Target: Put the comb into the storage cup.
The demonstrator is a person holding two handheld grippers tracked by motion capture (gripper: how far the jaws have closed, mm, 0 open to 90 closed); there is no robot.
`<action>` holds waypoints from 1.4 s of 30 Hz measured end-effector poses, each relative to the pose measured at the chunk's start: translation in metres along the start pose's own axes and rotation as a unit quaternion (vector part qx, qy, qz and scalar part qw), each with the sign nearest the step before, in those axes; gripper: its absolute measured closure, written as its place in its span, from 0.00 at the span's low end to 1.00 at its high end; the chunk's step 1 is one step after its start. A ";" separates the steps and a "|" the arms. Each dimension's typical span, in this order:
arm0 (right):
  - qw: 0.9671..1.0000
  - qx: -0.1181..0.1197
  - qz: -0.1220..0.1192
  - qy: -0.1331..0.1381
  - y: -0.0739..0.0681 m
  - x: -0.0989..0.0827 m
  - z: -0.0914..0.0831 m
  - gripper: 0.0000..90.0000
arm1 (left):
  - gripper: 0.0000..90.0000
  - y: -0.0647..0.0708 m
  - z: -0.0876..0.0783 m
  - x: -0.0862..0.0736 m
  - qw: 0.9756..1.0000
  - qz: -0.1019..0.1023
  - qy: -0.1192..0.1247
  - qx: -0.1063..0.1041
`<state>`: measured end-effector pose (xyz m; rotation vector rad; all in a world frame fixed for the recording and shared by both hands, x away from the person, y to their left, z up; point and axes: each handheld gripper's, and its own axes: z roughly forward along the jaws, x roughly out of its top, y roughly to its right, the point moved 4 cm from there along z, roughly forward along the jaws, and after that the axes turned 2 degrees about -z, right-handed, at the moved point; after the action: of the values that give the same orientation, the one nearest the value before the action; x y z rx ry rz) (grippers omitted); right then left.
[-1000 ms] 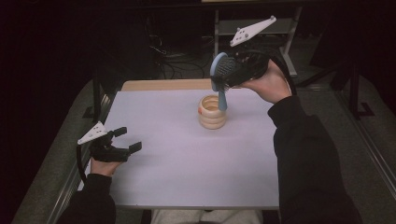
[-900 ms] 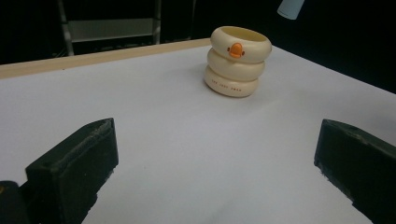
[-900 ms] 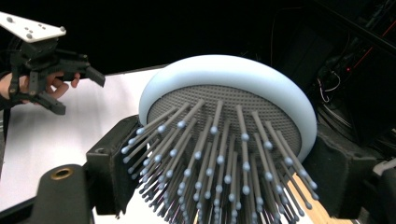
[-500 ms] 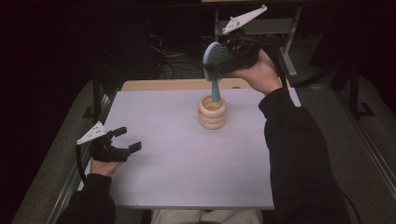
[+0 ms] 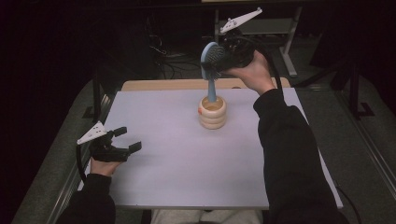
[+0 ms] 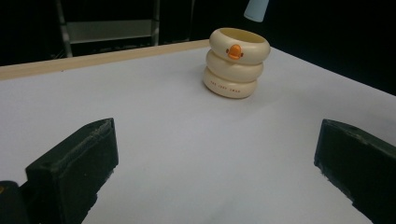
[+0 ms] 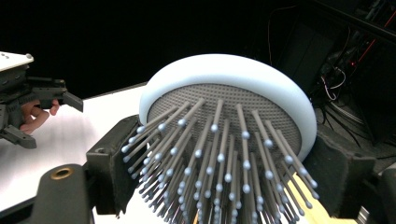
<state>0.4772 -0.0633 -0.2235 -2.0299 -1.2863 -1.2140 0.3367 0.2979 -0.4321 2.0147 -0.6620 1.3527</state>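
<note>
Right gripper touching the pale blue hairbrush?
Touching. The right gripper view shows the right gripper's black jaws pressed against both sides of the pale blue hairbrush head.

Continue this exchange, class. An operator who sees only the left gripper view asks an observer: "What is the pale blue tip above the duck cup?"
Observer: It is the handle of a brush, pointing down over the cup.
Operator: What holds it?
Observer: The right gripper, shut on the brush's head, with the bristles facing its camera.
Operator: Where is the left gripper on the table?
Observer: The left gripper is near the table's left edge, well apart from the cup.
</note>
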 end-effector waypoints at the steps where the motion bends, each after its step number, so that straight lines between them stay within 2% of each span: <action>1: 1.000 0.001 0.003 0.000 0.002 -0.002 0.002 0.22 | 0.00 0.000 0.000 0.000 1.000 -0.001 0.001 0.000; 15: 1.000 0.009 0.016 -0.012 0.007 -0.019 0.020 0.22 | 0.00 0.000 0.000 0.000 1.000 0.000 -0.001 -0.002; 27: 0.999 0.012 0.031 -0.028 0.011 -0.043 0.034 0.22 | 0.00 0.001 0.000 0.000 1.000 0.001 0.000 -0.001; 42: 0.998 0.012 0.043 -0.034 0.015 -0.063 0.040 0.22 | 0.00 0.001 0.000 0.000 1.000 0.001 0.000 -0.001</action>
<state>0.4966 -0.0712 -0.2969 -2.1035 -1.2264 -1.0937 0.3365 0.2970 -0.4319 2.0131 -0.6668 1.3517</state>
